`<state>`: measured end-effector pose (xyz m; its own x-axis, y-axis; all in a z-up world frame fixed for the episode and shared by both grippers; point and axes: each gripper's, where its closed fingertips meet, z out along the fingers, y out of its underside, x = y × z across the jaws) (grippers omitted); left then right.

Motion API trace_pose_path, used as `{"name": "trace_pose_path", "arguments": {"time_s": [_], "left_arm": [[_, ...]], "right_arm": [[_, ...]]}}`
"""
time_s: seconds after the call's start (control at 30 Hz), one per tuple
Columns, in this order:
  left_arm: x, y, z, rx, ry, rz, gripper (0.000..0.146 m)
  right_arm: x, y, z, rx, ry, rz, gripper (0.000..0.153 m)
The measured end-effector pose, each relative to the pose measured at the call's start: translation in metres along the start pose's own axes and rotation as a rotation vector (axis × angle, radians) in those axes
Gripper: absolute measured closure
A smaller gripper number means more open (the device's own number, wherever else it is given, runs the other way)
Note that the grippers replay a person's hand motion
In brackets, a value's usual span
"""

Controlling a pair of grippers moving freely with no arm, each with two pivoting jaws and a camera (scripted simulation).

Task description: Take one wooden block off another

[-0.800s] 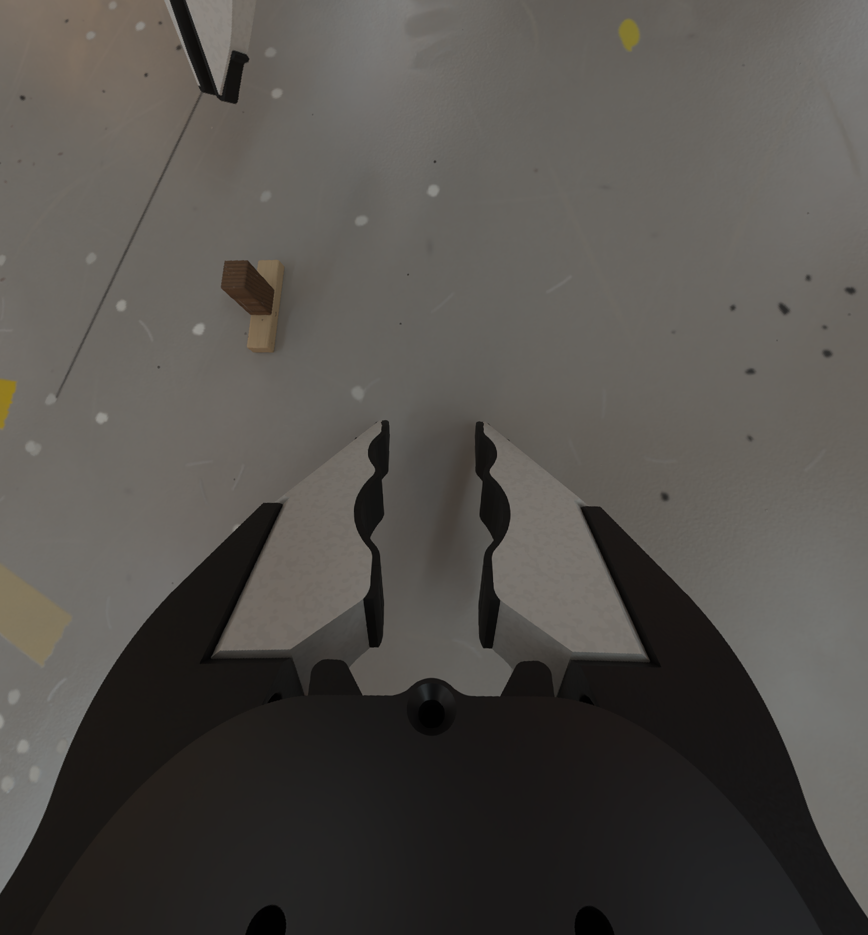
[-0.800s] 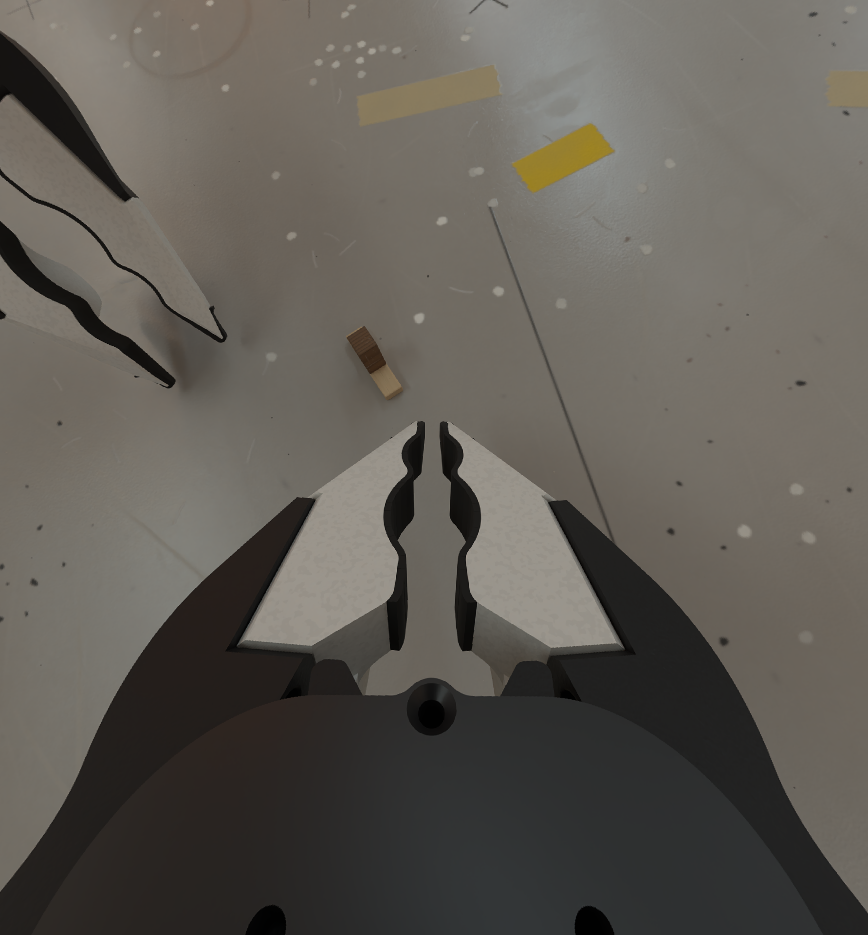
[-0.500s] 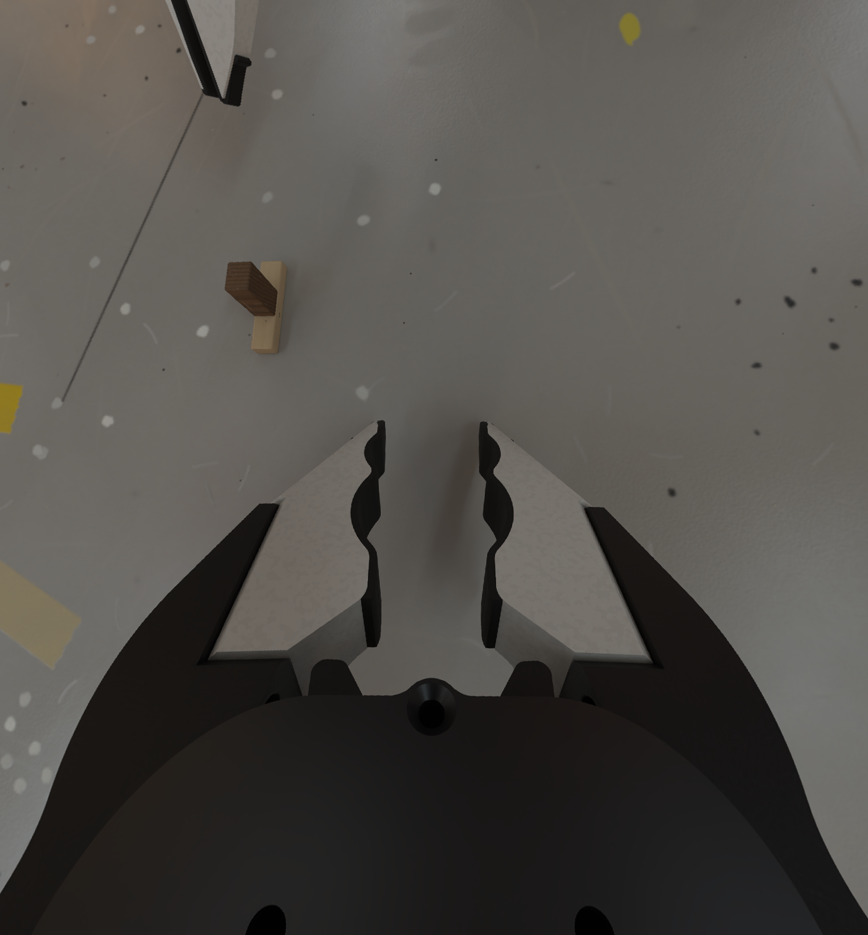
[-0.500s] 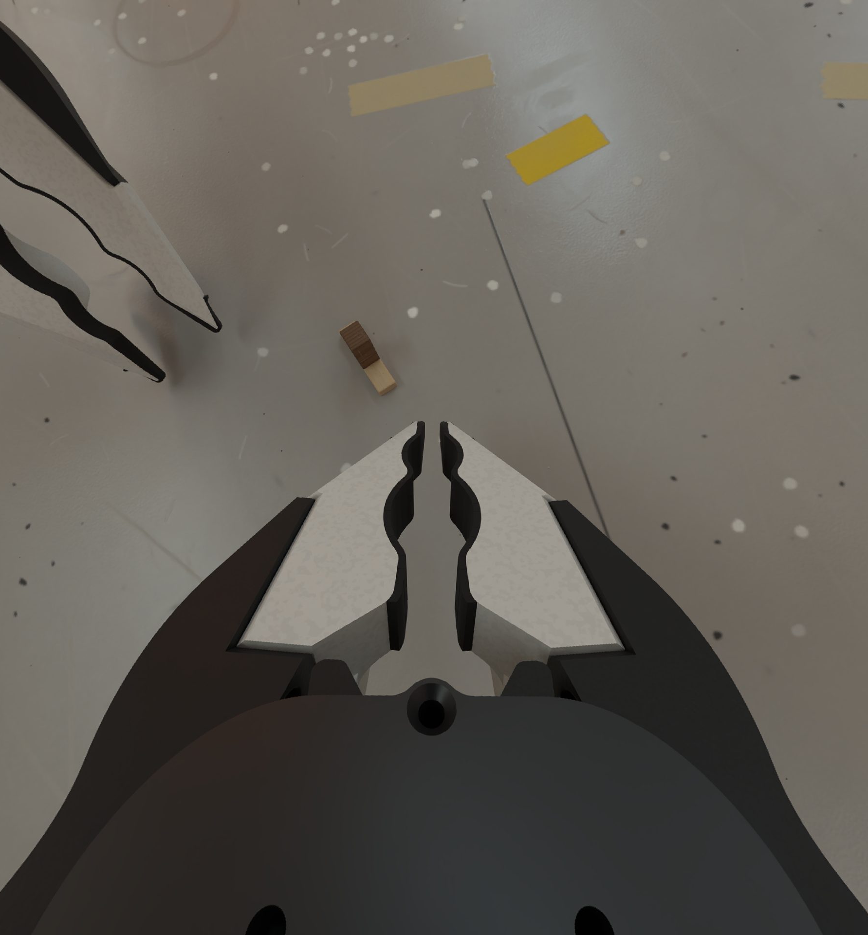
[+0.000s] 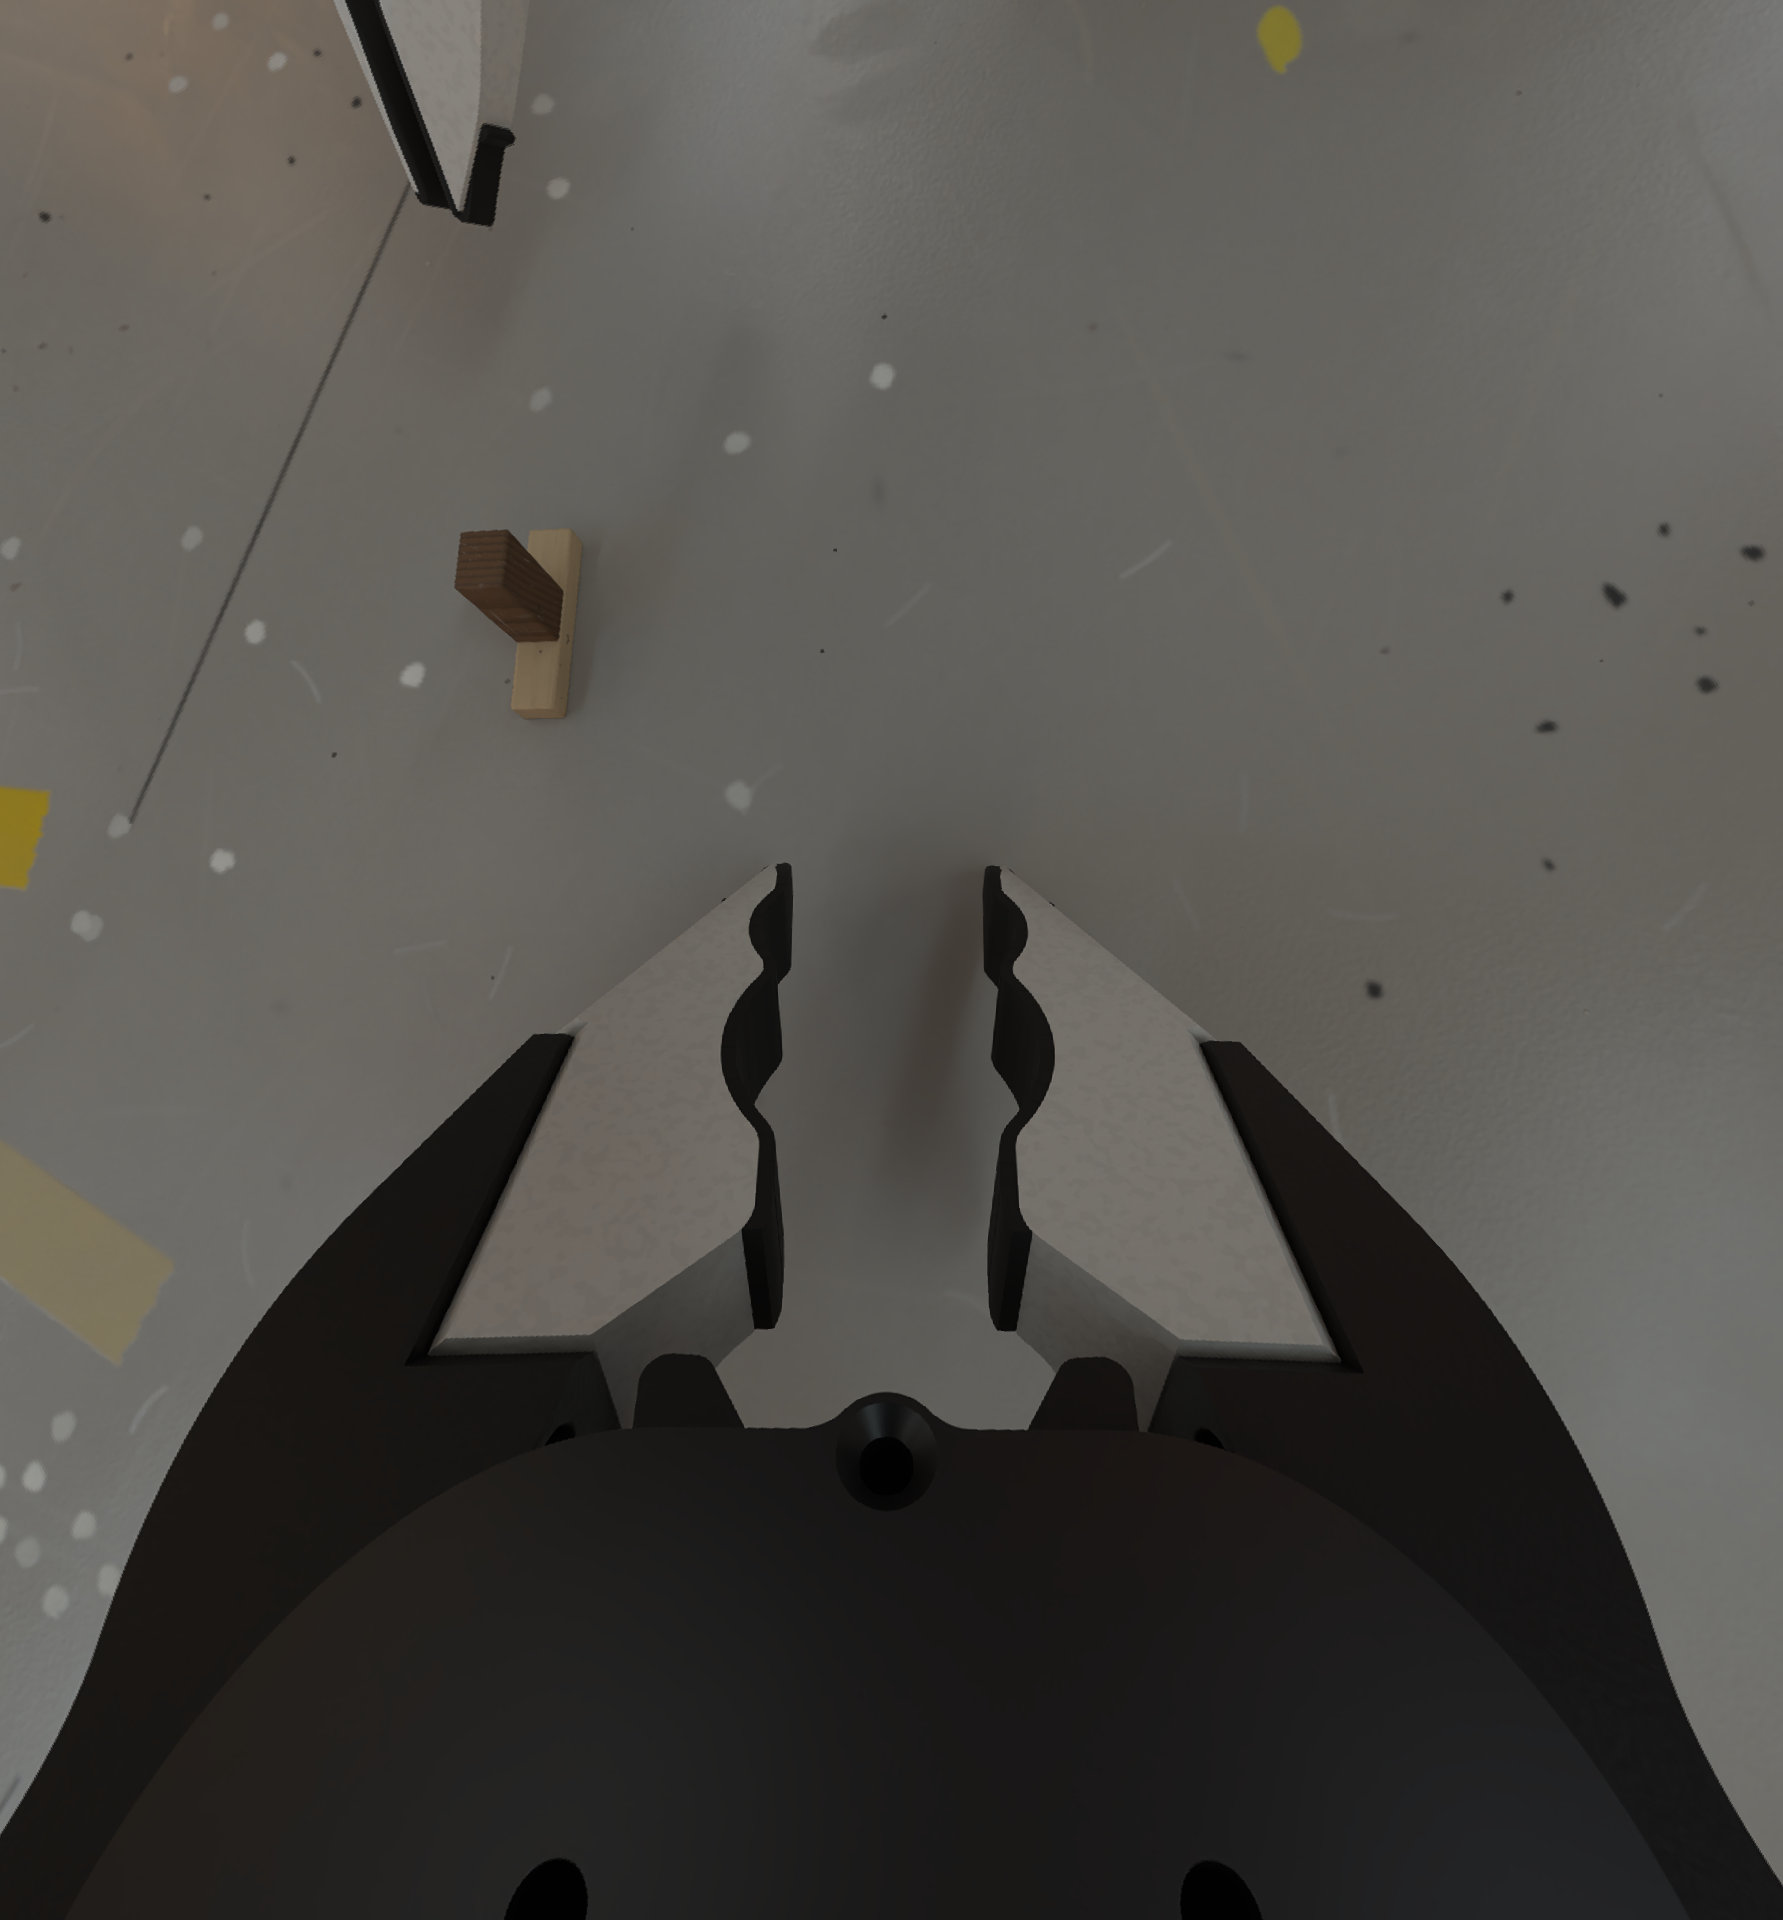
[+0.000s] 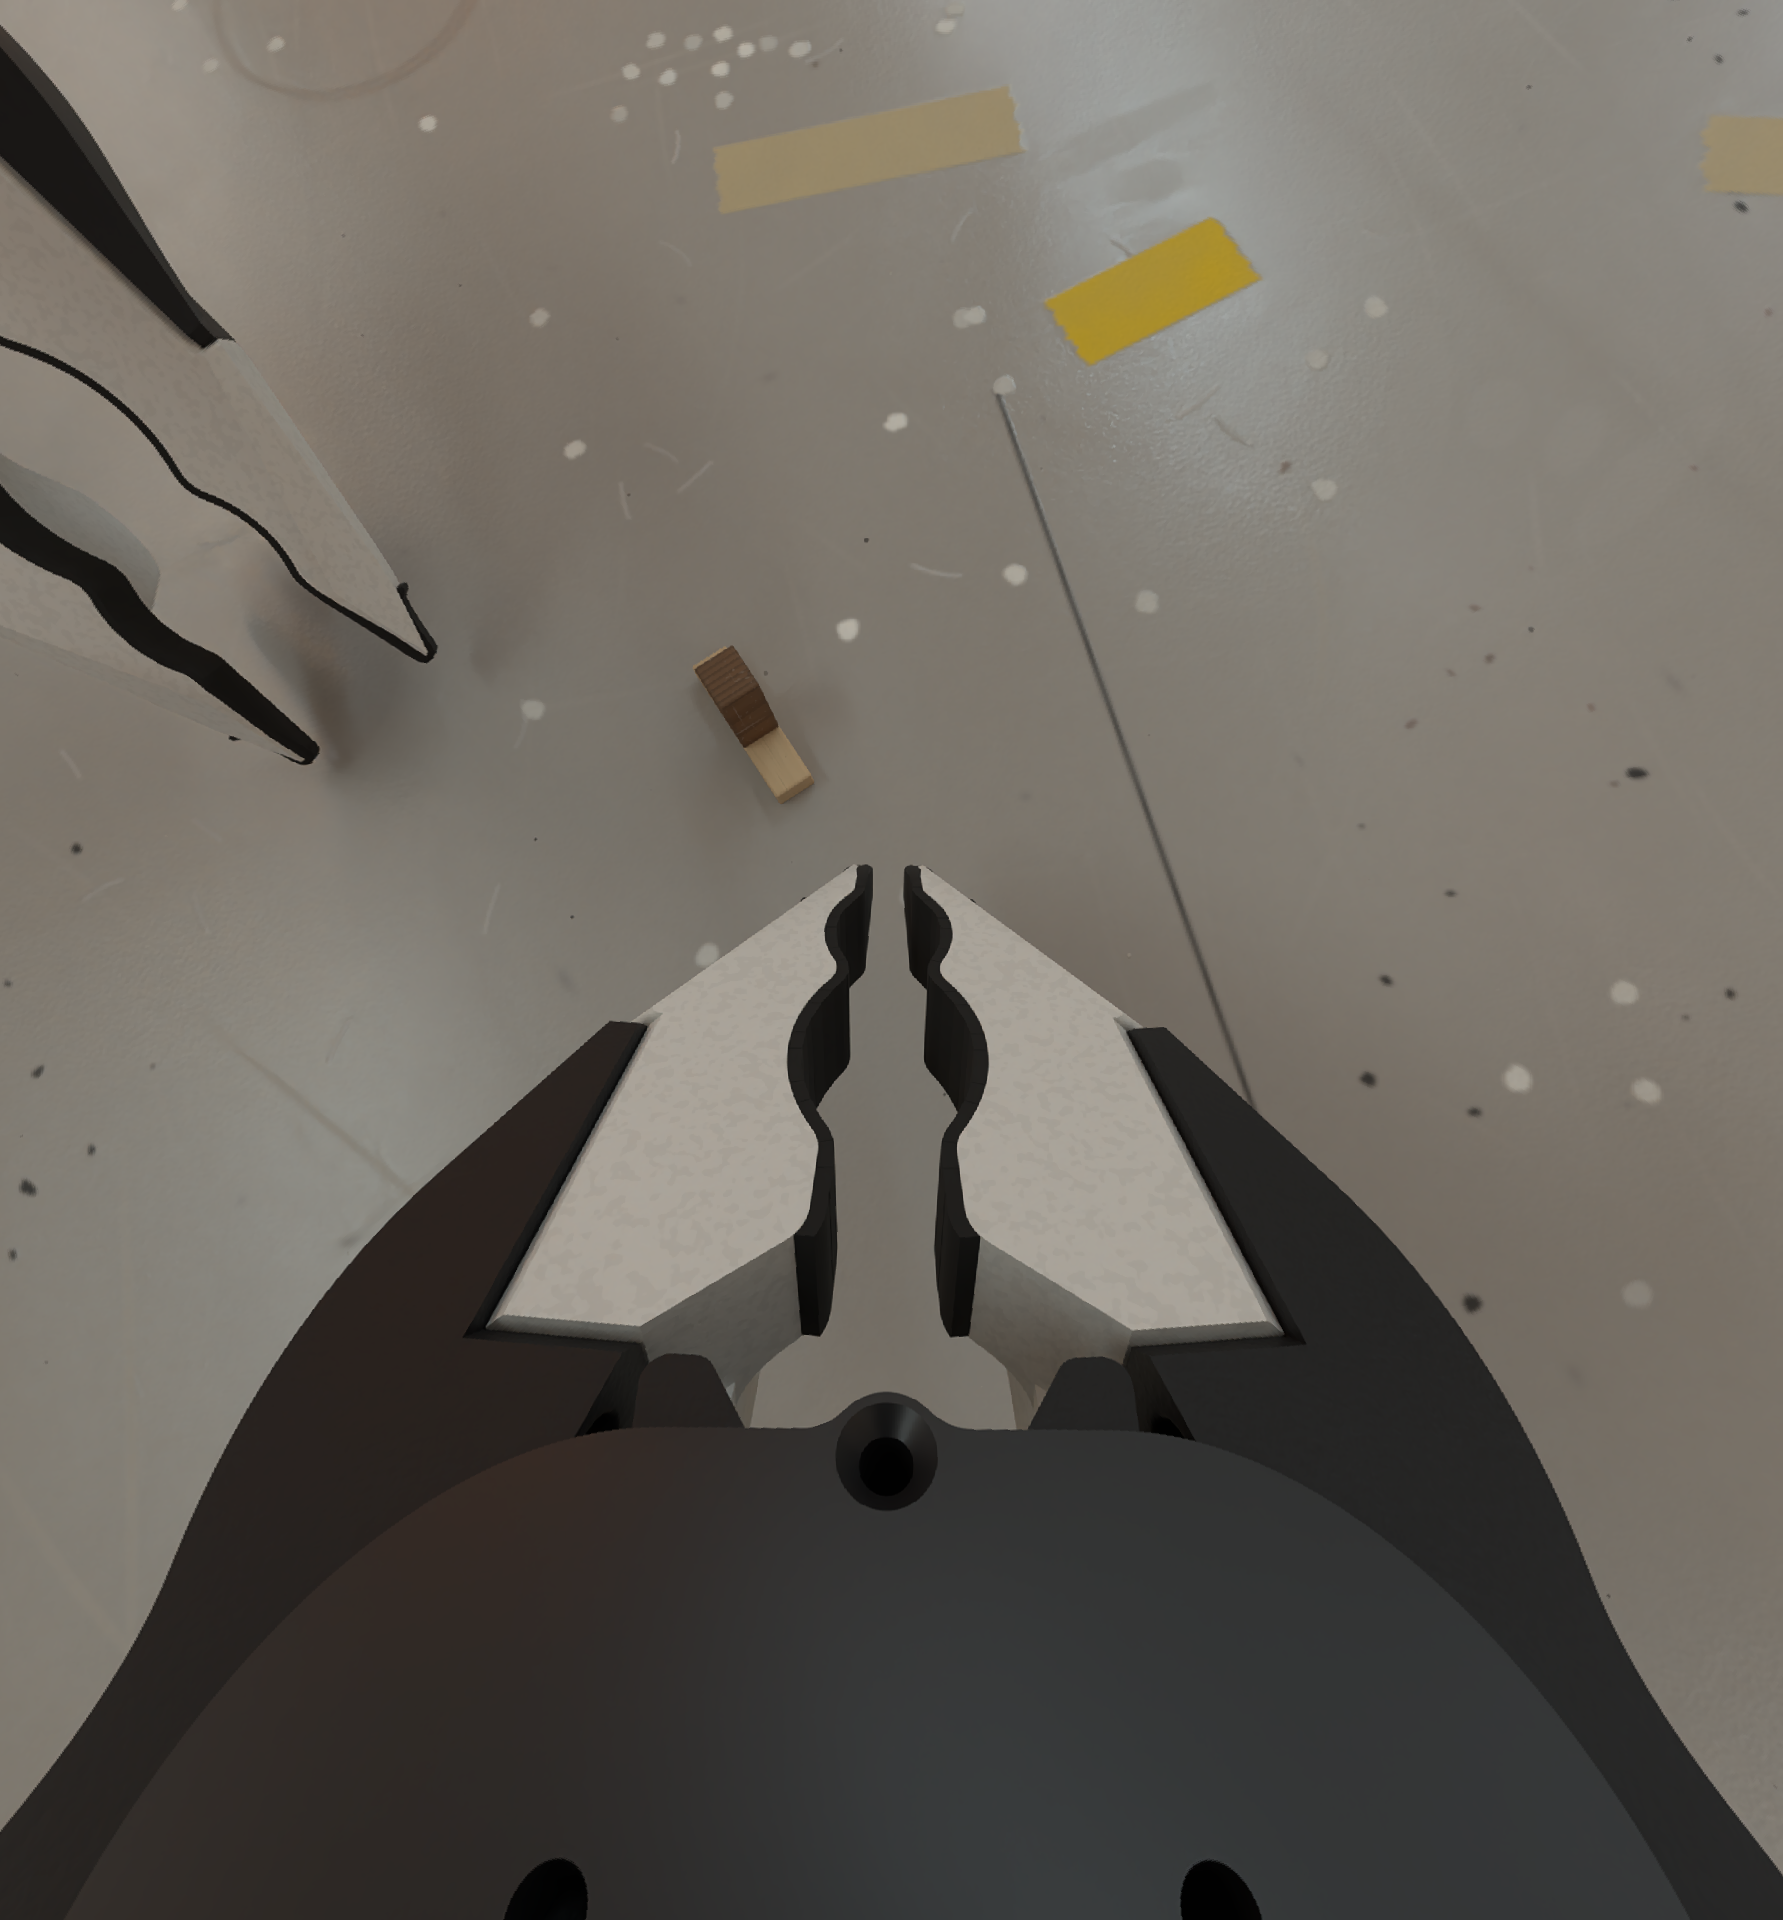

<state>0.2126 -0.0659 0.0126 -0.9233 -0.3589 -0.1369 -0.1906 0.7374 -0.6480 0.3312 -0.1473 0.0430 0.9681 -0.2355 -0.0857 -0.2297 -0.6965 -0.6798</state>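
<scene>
A dark brown wooden block (image 5: 508,587) lies across one end of a pale wooden block (image 5: 544,670) on the grey floor, ahead and to the left of my left gripper (image 5: 885,883). That gripper is open and empty, well short of the blocks. In the right wrist view the dark block (image 6: 733,698) and the pale block (image 6: 785,771) sit just ahead and slightly left of my right gripper (image 6: 887,878), whose jaws are nearly together with nothing between them. The left gripper (image 6: 365,696) shows at the left of that view.
One finger of the right gripper (image 5: 451,104) enters the left wrist view at the top left. Flat on the floor lie a yellow tape strip (image 6: 1152,289), tan tape strips (image 6: 866,148), a thin dark line (image 6: 1126,748) and paint specks.
My left gripper's jaws have opened slightly wider. The right wrist view has drifted a little, with the blocks shifting slightly up and left. The blocks have not moved.
</scene>
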Motion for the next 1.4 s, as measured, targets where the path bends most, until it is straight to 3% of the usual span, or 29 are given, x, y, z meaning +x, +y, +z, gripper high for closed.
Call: {"name": "trace_pose_path", "arguments": {"time_s": [1.4], "left_arm": [[0.002,0.0021,0.0001,-0.011,-0.001,0.011,0.107]], "right_arm": [[-0.0027,-0.0005,0.0002,-0.001,0.003,-0.023,0.147]]}}
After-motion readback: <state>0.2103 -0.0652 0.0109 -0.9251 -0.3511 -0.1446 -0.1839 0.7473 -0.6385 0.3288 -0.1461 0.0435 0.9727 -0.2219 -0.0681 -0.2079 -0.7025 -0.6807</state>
